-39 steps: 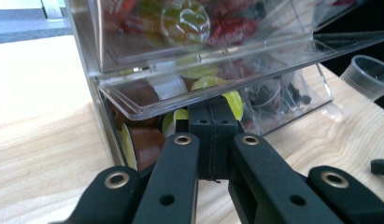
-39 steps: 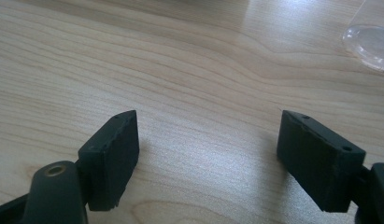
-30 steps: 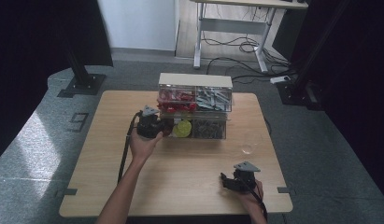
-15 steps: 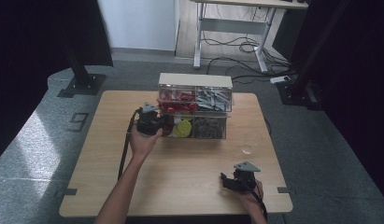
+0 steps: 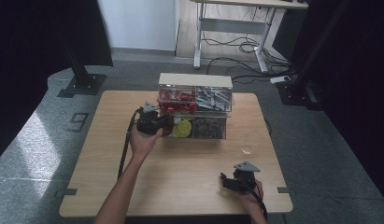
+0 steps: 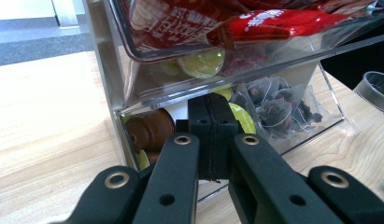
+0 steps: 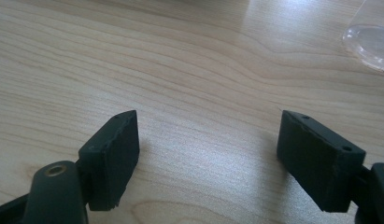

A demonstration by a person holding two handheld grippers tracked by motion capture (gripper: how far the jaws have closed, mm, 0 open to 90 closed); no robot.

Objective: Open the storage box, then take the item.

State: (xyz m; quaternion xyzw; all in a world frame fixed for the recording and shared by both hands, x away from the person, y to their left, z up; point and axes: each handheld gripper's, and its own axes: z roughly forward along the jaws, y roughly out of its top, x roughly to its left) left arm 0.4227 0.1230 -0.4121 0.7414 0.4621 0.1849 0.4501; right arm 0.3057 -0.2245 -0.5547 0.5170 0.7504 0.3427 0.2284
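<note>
The clear drawer organizer (image 5: 195, 106) stands at the far middle of the bench (image 5: 180, 177), right in front of the left tool (image 5: 167, 126), whose jaws are pressed together with nothing between them, their tips at the open front of the lower left compartment. In the left gripper view, brown capsules (image 6: 150, 128) sit just left of the tips, yellow-green capsules (image 6: 241, 116) just behind and right of them, and clear tea bags (image 6: 283, 107) farther right. Above the tips, the upper drawer holds red packets (image 6: 255, 21) with white lettering too cut off and blurred to read. The upper right drawer carries grey sachets (image 5: 213, 98).

The right tool (image 5: 223, 179) rests well apart on the near right of the bench, its jaws spread wide over bare wood. A clear glass (image 5: 248, 148) stands beyond it, to its right.

The bench is pale wood with visible grain. It stands on grey carpet; a marking like a "9" (image 5: 77, 121) is taped to the floor left of it. A desk frame (image 5: 231, 28) with loose cables stands behind.
</note>
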